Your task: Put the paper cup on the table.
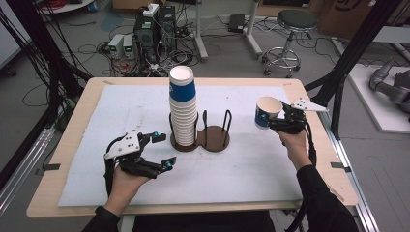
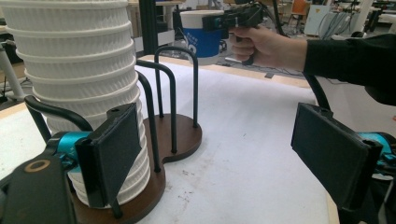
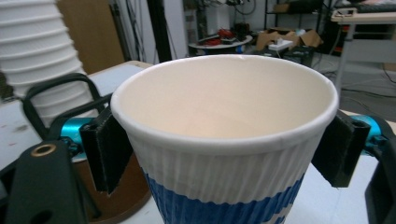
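- The right tool [image 1: 274, 122] holds a single paper cup [image 1: 267, 112] up off the counter [image 1: 251, 164], at about 3 o'clock from the cup holder [image 1: 207, 137]; the cup stands roughly upright with its mouth open upward.
- In the right gripper view the cup [image 3: 229, 154] sits between the two black pads [image 3: 105, 149], which press on its ribbed wall just under the rim, one at each side. So this tool is clamped on the cup.
- The tall stack of cups [image 1: 183, 108] fills the holder's near-left ring, at 9 o'clock from the empty ring beside it.
- The step in hand, as I judge it, is carrying one cup taken off the stack, or bringing it toward the stack.
- The next move likely calls for keeping the cup upright and setting it down with a light squeeze, since the thin wall would buckle easily.
- The left tool [image 1: 162, 151] lies low at 7 o'clock from the stack, its jaws apart and holding nothing.
- In the left gripper view its pads [image 2: 112, 156] frame the base of the stack without touching it.
- The right forearm reaches up from 5 o'clock, wrist level, with the tool pointing left toward the holder.
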Demonstrator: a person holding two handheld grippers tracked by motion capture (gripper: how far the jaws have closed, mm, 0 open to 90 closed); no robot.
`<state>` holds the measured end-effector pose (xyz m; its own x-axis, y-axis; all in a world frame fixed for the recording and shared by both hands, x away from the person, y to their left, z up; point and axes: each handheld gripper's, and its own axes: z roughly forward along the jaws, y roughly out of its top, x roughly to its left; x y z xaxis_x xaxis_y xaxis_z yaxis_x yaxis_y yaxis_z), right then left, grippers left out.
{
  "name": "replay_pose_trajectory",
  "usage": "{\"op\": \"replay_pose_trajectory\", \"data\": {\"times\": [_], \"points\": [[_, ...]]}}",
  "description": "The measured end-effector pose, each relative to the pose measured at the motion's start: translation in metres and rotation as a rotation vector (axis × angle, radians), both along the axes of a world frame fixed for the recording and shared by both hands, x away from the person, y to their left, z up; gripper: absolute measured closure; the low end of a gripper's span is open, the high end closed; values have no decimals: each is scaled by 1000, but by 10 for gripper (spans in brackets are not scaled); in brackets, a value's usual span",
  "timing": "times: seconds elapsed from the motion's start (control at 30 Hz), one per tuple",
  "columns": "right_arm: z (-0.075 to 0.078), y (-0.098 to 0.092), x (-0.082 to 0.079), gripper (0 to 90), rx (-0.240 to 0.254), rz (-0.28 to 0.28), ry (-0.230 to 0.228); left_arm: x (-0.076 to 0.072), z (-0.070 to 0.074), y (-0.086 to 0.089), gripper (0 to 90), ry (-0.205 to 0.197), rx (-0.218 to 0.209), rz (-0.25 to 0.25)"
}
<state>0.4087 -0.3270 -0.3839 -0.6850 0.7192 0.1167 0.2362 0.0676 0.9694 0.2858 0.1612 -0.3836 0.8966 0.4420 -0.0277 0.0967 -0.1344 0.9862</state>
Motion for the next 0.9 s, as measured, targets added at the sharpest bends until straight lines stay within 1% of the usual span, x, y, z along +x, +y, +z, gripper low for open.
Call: {"op": "replay_pose_trajectory", "data": {"times": [0.17, 0.23, 0.33, 0.47, 0.67, 0.73, 0.9], "points": [[-8, 3, 7, 184, -10, -48, 20, 0, 0, 0, 157, -2, 3, -4], [-11, 5, 10, 184, -24, -65, 19, 0, -1, -1, 157, -1, 3, -6], [-16, 8, 15, 184, -23, -89, 30, 0, -1, -2, 157, 1, 6, -5], [-23, 12, 20, 184, -35, -118, 43, 0, -2, -3, 157, 1, 8, -12], [-32, 15, 26, 185, -38, -154, 60, 0, -1, -3, 157, -1, 9, -14], [-35, 16, 28, 185, -46, -164, 64, -1, -1, -3, 157, 1, 3, -13], [-43, 19, 34, 185, -69, -178, 86, -1, -2, -3, 157, -4, 10, -14]]}}
